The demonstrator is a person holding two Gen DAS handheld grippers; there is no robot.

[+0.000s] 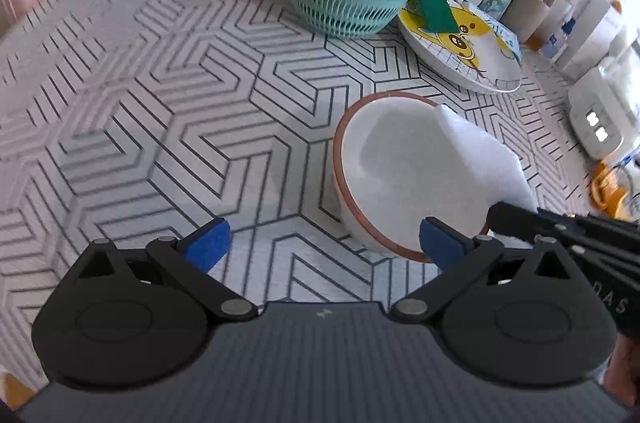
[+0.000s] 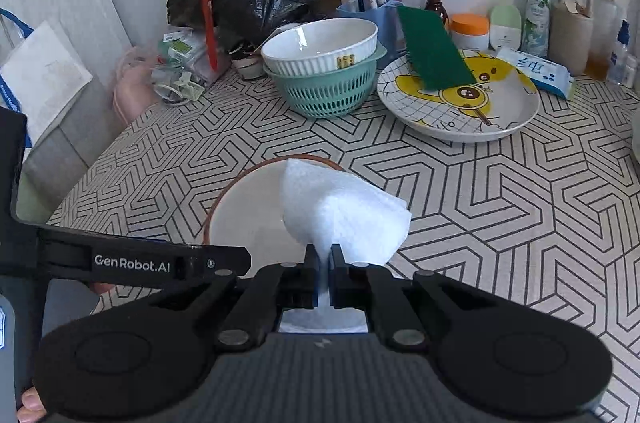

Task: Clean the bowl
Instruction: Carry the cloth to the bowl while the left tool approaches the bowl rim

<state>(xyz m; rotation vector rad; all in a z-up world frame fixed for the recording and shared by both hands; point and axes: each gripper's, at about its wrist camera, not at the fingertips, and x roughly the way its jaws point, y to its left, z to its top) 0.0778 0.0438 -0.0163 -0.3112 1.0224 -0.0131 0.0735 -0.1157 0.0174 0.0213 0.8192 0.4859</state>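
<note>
Brown-rimmed white bowl (image 1: 396,175) stood on patterned tablecloth (image 1: 160,95), tilted toward left wrist view, near teal colander (image 1: 340,3) and cartoon plate (image 1: 460,51). Left gripper (image 1: 322,243) was spread wide, holding nothing; its right blue pad (image 1: 440,241) lay at bowl's near rim, contact unclear. Right gripper (image 2: 324,263) was clamped on white wipe (image 2: 344,211), wipe draped over bowl's (image 2: 248,207) right rim. Green scouring pad (image 2: 434,49) leaned on plate (image 2: 456,99).

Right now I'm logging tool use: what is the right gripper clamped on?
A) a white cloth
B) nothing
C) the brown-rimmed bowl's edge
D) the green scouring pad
A: the right gripper has its jaws shut on a white cloth held over the brown-rimmed bowl.
</note>
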